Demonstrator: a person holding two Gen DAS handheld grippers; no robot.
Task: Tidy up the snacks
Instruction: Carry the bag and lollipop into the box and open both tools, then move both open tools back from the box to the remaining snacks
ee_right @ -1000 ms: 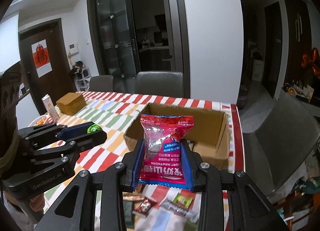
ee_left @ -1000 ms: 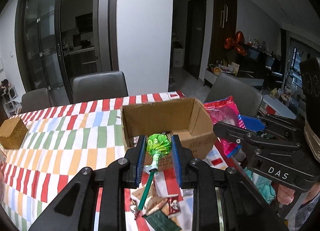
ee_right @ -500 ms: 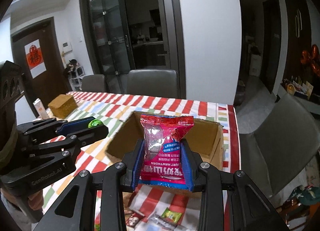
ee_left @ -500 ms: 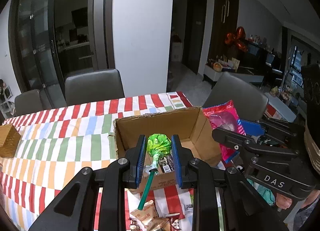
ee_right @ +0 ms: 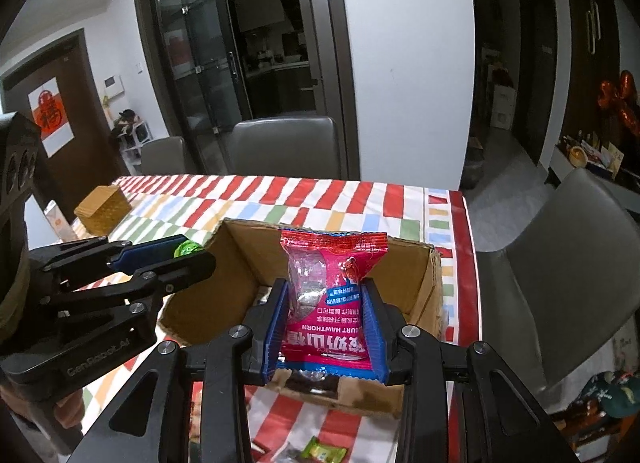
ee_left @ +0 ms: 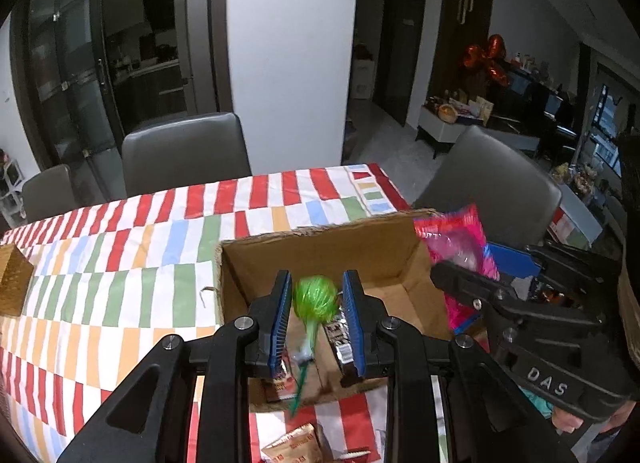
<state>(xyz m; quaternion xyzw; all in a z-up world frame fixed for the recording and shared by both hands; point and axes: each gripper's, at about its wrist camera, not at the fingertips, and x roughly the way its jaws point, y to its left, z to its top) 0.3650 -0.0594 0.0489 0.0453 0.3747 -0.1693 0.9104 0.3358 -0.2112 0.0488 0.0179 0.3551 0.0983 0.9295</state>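
An open cardboard box (ee_left: 372,247) stands on the striped table; it also shows in the right wrist view (ee_right: 248,259). My left gripper (ee_left: 316,299) hangs over the box with its jaws parted around a green-wrapped lollipop (ee_left: 315,297), which looks blurred and loose between the pads. My right gripper (ee_right: 326,303) is shut on a red hawthorn snack bag (ee_right: 330,295), held upright over the box's near side. That bag also shows in the left wrist view (ee_left: 456,239). Dark wrapped snacks (ee_left: 340,339) lie inside the box.
Loose snack packets lie on the tablecloth in front of the box (ee_left: 296,445), with a green one in the right wrist view (ee_right: 322,453). A woven basket (ee_right: 102,209) sits at the table's left. Grey chairs (ee_right: 560,259) stand around the table.
Both grippers have moved forward over the box. The left jaws have parted and the lollipop has slipped lower between them. The right gripper still grips the red bag.
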